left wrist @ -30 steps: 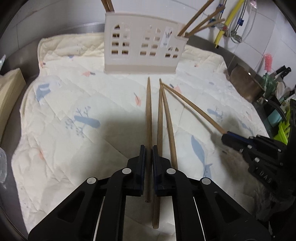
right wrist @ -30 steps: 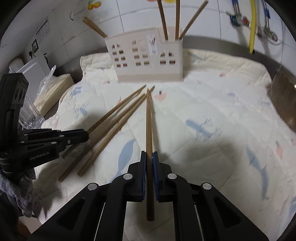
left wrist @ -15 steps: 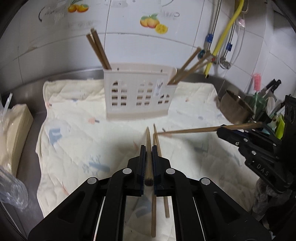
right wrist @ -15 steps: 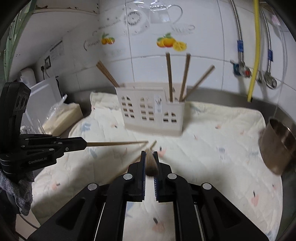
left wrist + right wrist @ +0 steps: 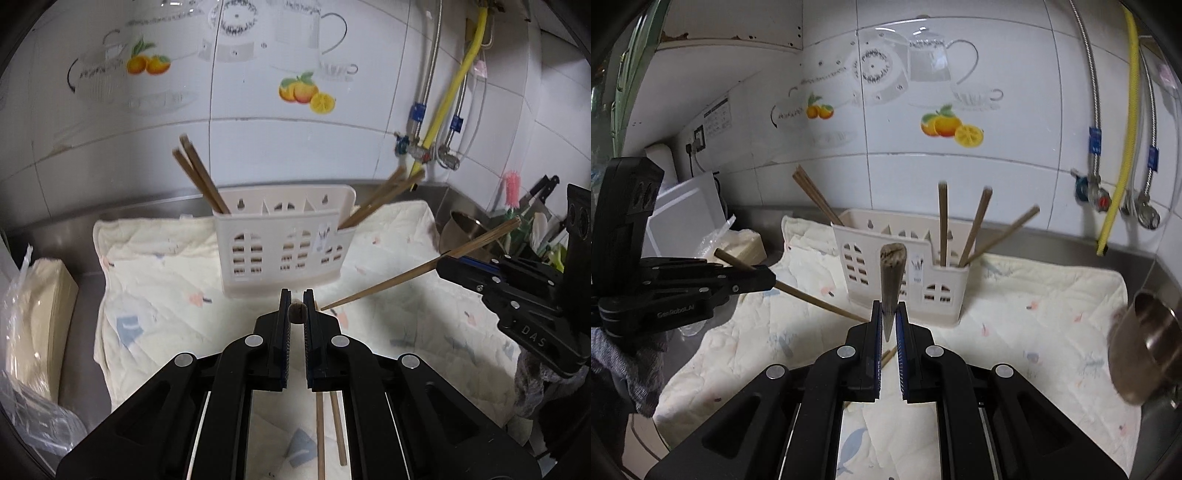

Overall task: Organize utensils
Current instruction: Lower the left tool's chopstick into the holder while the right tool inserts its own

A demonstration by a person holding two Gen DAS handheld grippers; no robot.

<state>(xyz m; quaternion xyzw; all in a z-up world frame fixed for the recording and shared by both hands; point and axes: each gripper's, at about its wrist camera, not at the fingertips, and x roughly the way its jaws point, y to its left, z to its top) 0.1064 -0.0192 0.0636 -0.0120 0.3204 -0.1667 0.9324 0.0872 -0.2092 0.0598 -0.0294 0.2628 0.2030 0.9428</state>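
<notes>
A cream plastic utensil holder [image 5: 282, 240] stands at the back of a quilted mat [image 5: 166, 295] and holds several wooden chopsticks; it also shows in the right wrist view [image 5: 905, 269]. My left gripper [image 5: 296, 312] is shut on a chopstick [image 5: 296, 313] seen end-on, raised above the mat in front of the holder. My right gripper [image 5: 889, 321] is shut on another chopstick [image 5: 891, 280], tilted up toward the camera. Two chopsticks [image 5: 328, 424] lie on the mat below my left gripper.
A steel pot [image 5: 1145, 350] stands at the mat's right edge. A stack of paper in a plastic bag [image 5: 33, 325] sits to the left. Pipes and a yellow hose [image 5: 443, 110] run down the tiled wall. Knives and a brush [image 5: 517, 195] stand at far right.
Both grippers have lifted their chopsticks off the mat and tilted them up, rising and facing the wall and holder. Two chopsticks stay on the mat.
</notes>
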